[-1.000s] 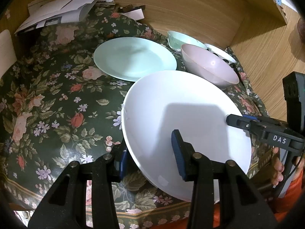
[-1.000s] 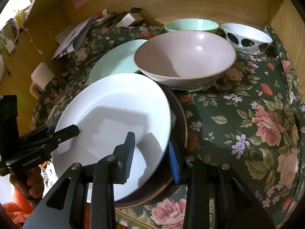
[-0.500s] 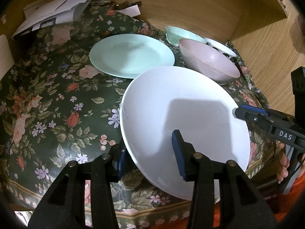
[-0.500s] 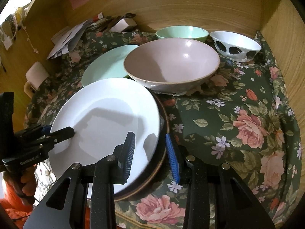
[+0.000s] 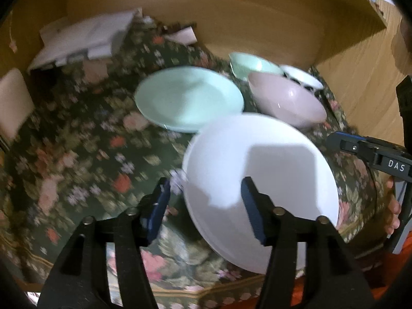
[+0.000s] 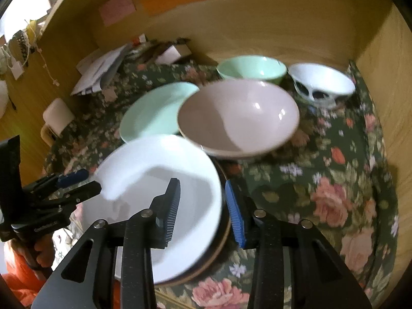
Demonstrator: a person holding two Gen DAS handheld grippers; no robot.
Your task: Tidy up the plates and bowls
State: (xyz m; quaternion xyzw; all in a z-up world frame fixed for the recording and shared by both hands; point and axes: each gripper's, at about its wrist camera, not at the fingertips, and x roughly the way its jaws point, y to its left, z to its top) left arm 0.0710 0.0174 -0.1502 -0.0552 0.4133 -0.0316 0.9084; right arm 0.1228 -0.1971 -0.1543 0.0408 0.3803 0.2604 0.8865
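A: Where's the white plate (image 5: pixel 260 180)?

B: Lower centre of both views, lying on a dark brown plate (image 6: pixel 223 234) whose rim peeks out at its right edge. Floral tablecloth (image 6: pixel 322 180) underneath.

A: And the left gripper (image 5: pixel 204 207)?

B: Jaws spread wide, straddling the white plate's near-left rim (whether either pad touches it, I cannot tell).

A: The right gripper (image 6: pixel 204 212)?

B: Also parted, its blue pads on either side of the stacked rims, gripping nothing.

A: The rest?

B: Mint plate (image 6: pixel 152 112) left of centre, pink bowl (image 6: pixel 238 118) mid-frame, mint bowl (image 6: pixel 252 69) and white patterned bowl (image 6: pixel 322 83) along the upper right.
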